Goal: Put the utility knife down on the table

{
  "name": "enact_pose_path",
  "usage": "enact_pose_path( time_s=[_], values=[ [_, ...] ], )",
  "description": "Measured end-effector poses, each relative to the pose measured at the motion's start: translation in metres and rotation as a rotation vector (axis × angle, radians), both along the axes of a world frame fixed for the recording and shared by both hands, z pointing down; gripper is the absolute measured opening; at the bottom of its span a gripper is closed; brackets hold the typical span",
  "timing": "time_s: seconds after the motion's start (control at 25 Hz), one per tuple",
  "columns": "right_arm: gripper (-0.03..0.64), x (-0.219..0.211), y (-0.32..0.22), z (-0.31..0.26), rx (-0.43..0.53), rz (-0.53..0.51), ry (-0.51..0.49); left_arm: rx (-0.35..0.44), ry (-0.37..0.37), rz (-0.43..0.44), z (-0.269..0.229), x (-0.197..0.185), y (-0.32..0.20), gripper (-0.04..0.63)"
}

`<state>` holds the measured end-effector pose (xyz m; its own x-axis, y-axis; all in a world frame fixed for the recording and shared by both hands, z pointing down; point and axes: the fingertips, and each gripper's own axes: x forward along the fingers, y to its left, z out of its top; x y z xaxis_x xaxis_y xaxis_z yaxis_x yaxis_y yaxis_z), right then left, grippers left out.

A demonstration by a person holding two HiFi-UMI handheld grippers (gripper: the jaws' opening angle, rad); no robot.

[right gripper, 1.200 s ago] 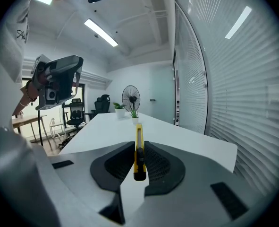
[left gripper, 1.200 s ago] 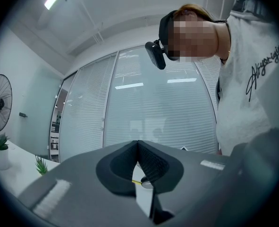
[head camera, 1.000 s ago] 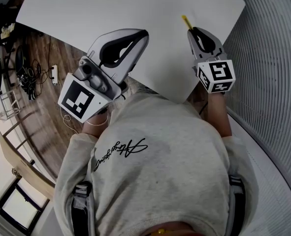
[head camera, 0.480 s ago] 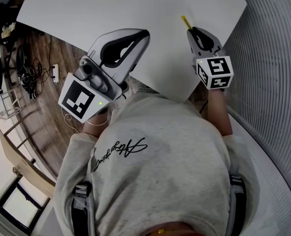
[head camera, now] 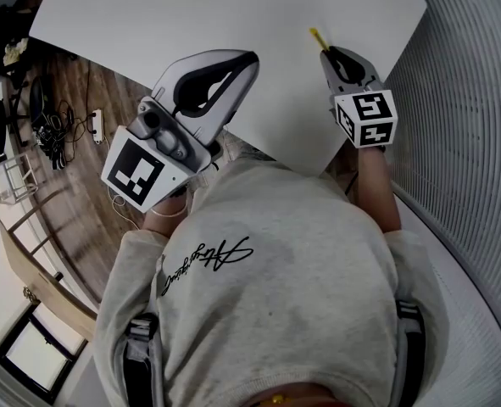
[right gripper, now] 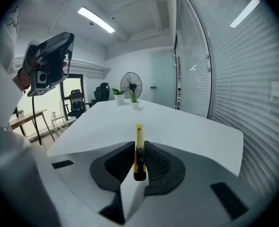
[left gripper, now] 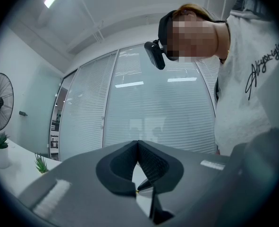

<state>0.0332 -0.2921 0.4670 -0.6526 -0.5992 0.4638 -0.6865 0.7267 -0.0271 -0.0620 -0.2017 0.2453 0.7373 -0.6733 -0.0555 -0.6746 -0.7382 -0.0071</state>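
A yellow utility knife [right gripper: 139, 148] is clamped between the black pads of my right gripper [right gripper: 139, 144], its blade end pointing out ahead over the white table [right gripper: 167, 119]. In the head view that gripper [head camera: 328, 54] hovers over the table's near right corner, and the knife's yellow tip [head camera: 318, 37] pokes out past the jaws. My left gripper [head camera: 251, 58] hangs level at the table's near edge, off to the left. Its pads [left gripper: 146, 157] meet at the tips with nothing between them.
Two small potted plants [right gripper: 134, 101] stand at the table's far end, with a fan [right gripper: 131, 86] behind them. Slatted blinds [head camera: 470, 125] run close along the right side. Cables and a power strip [head camera: 93, 130] lie on the wooden floor to the left.
My right gripper has sunk a little toward the table with the knife still in it. The left gripper has stayed where it was.
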Motion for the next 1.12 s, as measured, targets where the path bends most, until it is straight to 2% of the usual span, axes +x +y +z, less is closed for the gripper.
enact_pose_path(
  time_s=[1.12],
  values=[
    [0.063, -0.005, -0.001, 0.029, -0.105, 0.003, 0.146, -0.004, 0.007, 0.0, 0.003, -0.002, 0.005, -0.012]
  ],
)
